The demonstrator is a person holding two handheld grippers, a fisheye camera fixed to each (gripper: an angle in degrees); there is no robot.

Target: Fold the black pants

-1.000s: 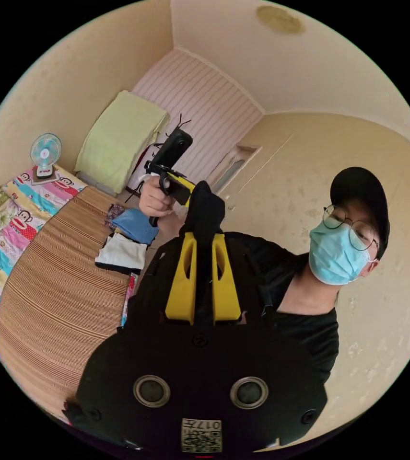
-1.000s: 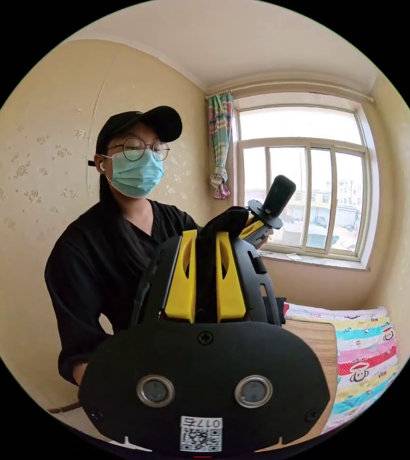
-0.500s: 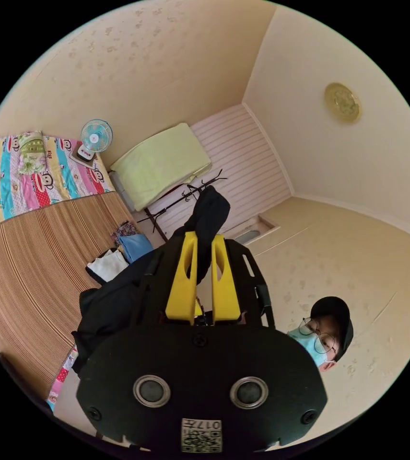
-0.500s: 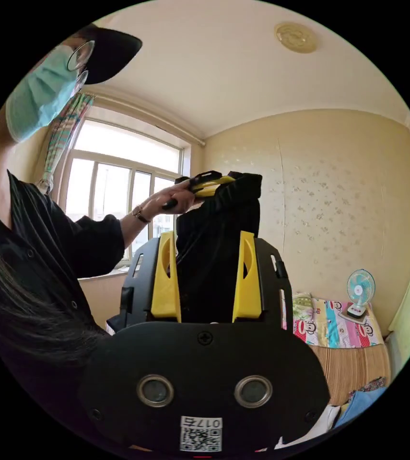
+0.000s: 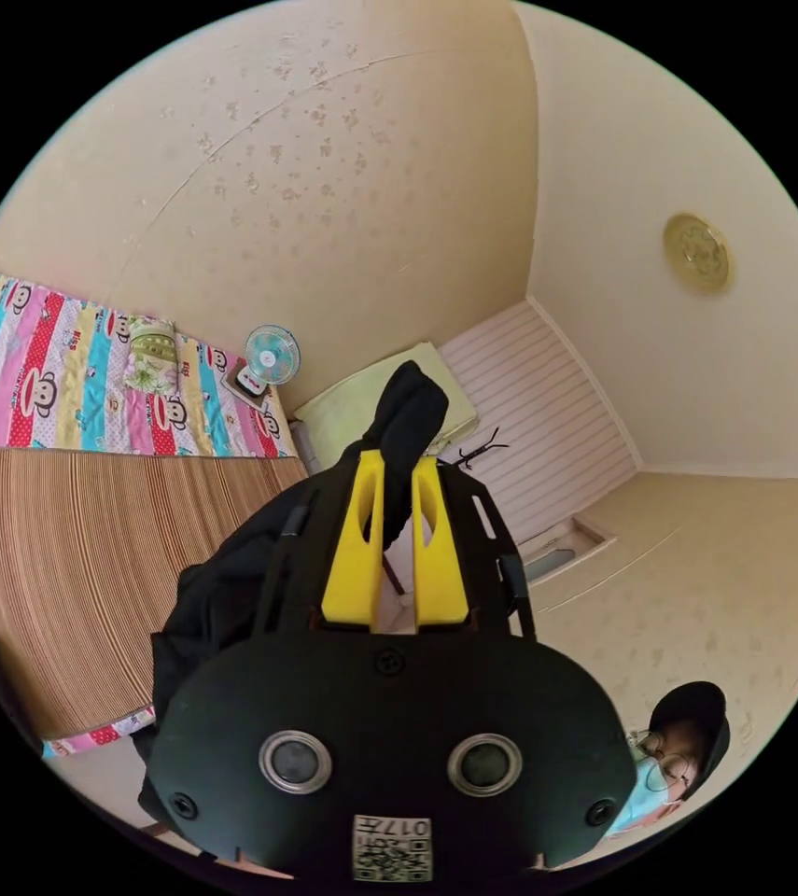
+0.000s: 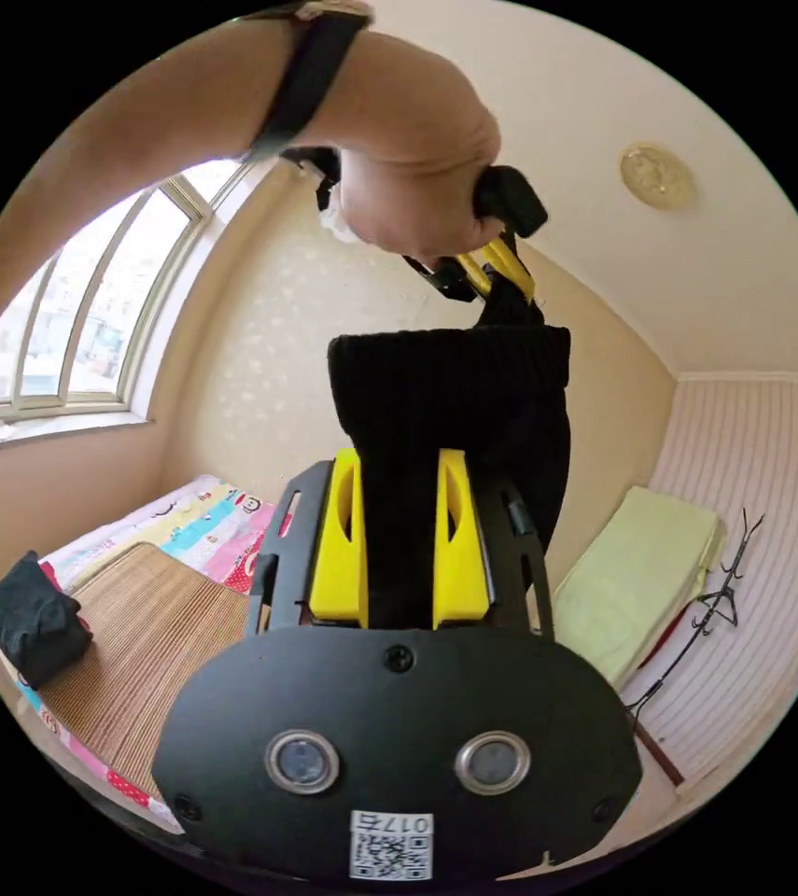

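Both grippers are clamped on the black pants (image 6: 450,411): the right gripper (image 6: 399,457) and the left gripper (image 5: 397,462) each pinch a bunch of cloth, holding the garment in the air above the striped mat (image 5: 72,541). It looks soft, light and limp; the stiffer ribbed waistband is probably the best place to grip

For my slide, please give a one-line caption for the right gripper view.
Both grippers, right and left, hold the black pants up above the mat.
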